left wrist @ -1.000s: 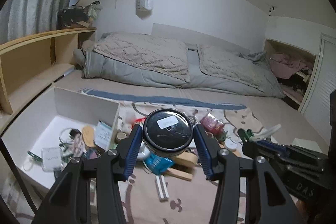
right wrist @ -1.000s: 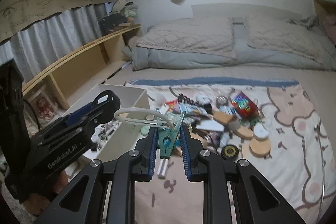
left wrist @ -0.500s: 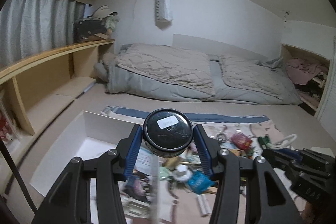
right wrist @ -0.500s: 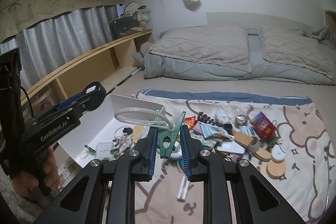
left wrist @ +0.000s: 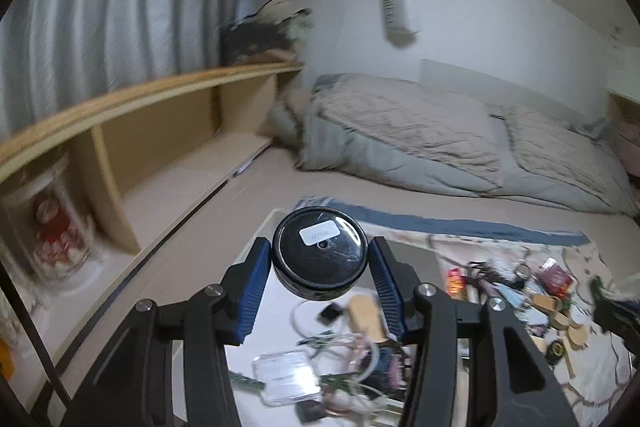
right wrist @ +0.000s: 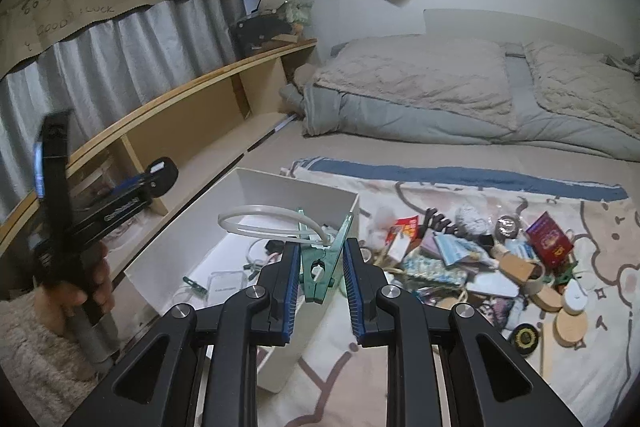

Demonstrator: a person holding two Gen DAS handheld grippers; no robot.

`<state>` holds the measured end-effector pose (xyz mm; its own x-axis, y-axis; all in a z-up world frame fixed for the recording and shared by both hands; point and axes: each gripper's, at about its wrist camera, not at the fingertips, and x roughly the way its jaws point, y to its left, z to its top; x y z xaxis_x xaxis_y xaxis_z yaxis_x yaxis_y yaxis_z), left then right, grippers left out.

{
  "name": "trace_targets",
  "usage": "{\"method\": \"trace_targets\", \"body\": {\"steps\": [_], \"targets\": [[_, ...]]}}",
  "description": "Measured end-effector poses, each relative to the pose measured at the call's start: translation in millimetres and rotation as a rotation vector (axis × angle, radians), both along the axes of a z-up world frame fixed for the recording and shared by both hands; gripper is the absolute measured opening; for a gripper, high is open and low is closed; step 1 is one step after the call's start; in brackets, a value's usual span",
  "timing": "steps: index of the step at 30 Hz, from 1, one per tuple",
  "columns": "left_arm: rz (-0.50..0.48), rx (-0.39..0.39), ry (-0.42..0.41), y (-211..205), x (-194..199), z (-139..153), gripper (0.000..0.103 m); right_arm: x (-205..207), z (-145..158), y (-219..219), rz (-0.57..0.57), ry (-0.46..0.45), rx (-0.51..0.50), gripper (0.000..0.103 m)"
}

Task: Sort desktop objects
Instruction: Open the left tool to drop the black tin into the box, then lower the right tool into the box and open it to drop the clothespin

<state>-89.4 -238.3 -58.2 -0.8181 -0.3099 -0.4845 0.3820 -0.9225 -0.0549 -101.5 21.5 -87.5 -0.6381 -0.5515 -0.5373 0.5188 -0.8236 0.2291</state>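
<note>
My left gripper [left wrist: 320,247] is shut on a black round tin [left wrist: 320,267] with a white label, held above the white box [left wrist: 276,311]. The box holds cables, a clear case and other small items. In the right wrist view the same left gripper [right wrist: 160,173] shows at the left, gripped by a hand [right wrist: 80,291]. My right gripper [right wrist: 322,247] is shut on a green clip [right wrist: 320,271] with a white loop [right wrist: 256,217] hanging from it, over the near edge of the white box [right wrist: 296,187]. A pile of mixed objects [right wrist: 480,259] lies on the patterned blanket.
A long wooden shelf [right wrist: 200,107] runs along the left under grey curtains, with a jar [left wrist: 60,227] in its lower bay. Folded grey and beige bedding [right wrist: 440,87] lies behind the blanket. Wooden discs and a small black tin [right wrist: 524,337] sit at the pile's right.
My left gripper has swung left with the black tin, from over the pile to above the white box. My right gripper has moved left toward the box with the green clip.
</note>
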Motion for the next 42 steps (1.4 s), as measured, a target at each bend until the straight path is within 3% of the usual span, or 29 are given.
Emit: {"method": "trace_targets", "body": {"steps": [7,18,33,35,36,37,42], "targets": [[0.095,0.107,-0.154,-42,-18,-49,0.050,7,-4,-9,0.016,0.005,0.022,0.022],[0.156,0.189,-0.263,-45,-54,-84,0.050,-4,-14,-16,-0.005,-0.029,0.024,0.022],[0.167,0.206,-0.301,-49,-70,-92,0.051,-16,-29,-21,-0.010,-0.072,0.025,0.022],[0.168,0.220,-0.301,-50,-69,-93,0.059,-17,-31,-23,-0.008,-0.078,0.020,0.022],[0.162,0.225,-0.288,-50,-67,-92,0.072,-17,-31,-24,-0.006,-0.079,0.018,0.022],[0.157,0.222,-0.271,-49,-65,-90,0.076,-17,-31,-25,-0.004,-0.080,0.016,0.022],[0.131,0.202,-0.238,-46,-59,-86,0.076,-18,-33,-32,0.007,-0.083,0.003,0.022]]}}
